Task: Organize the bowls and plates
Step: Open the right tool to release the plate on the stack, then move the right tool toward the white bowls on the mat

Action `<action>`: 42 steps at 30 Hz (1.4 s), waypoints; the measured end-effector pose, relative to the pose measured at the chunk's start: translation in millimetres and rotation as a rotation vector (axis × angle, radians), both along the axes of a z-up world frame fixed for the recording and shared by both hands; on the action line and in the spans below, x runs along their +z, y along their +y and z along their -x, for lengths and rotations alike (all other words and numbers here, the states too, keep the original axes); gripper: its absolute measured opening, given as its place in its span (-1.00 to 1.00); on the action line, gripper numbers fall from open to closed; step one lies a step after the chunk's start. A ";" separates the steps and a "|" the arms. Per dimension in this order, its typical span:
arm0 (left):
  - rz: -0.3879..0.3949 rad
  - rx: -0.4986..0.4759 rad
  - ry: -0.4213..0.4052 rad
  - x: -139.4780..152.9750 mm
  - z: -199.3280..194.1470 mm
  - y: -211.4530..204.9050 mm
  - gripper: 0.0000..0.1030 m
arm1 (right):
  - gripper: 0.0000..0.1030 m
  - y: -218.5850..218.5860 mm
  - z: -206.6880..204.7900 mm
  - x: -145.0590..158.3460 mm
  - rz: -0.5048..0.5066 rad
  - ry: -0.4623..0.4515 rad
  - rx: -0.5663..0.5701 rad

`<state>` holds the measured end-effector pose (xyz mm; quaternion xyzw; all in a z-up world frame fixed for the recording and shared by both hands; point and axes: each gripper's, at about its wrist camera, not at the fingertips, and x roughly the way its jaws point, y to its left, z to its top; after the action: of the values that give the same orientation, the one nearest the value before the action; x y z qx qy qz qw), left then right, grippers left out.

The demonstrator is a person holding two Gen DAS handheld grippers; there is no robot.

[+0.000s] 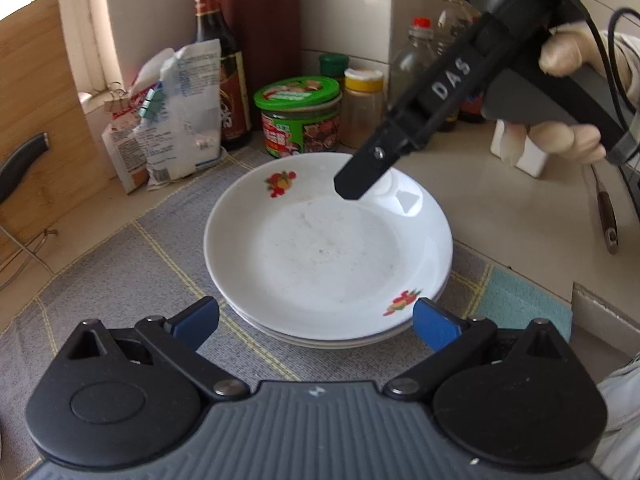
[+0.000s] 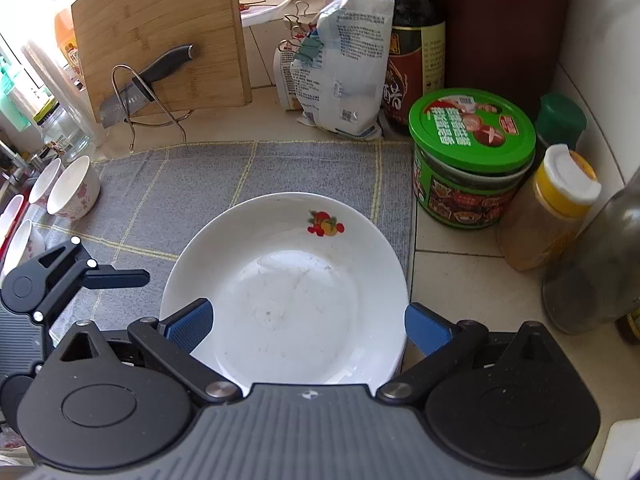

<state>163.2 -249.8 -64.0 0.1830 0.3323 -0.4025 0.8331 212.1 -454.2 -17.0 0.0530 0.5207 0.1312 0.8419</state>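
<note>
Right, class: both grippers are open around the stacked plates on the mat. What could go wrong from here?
1. The plates are stacked, so a grip on the top rim alone may lift one plate and drag or tip the rest.
2. The right gripper works close to the green-lidded jar and the yellow-capped shaker, so a sideways swing could knock them.
3. The left gripper sits near the same rim, so the two may collide.

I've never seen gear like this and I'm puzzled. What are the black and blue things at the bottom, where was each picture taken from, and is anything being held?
They are hand-held tongs, one per hand, each carrying a camera looking along its blue fingers. The left camera shows the left tongs open before a stack of white plates on a grey mat, with the other tool held by a gloved hand. The right camera shows the right tongs open above the plates, holding nothing. Jars, bottles and small bowls stand around.
</note>
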 end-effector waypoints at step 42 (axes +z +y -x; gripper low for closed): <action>0.107 0.567 -0.139 10.8 70.5 282.9 0.99 | 1.00 283.3 21.4 10.1 0.080 -0.294 0.305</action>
<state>92.6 33.2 -53.1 0.0661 0.2906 -0.1572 0.9415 190.8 -170.9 -7.0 -0.0798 0.3992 0.2427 0.8806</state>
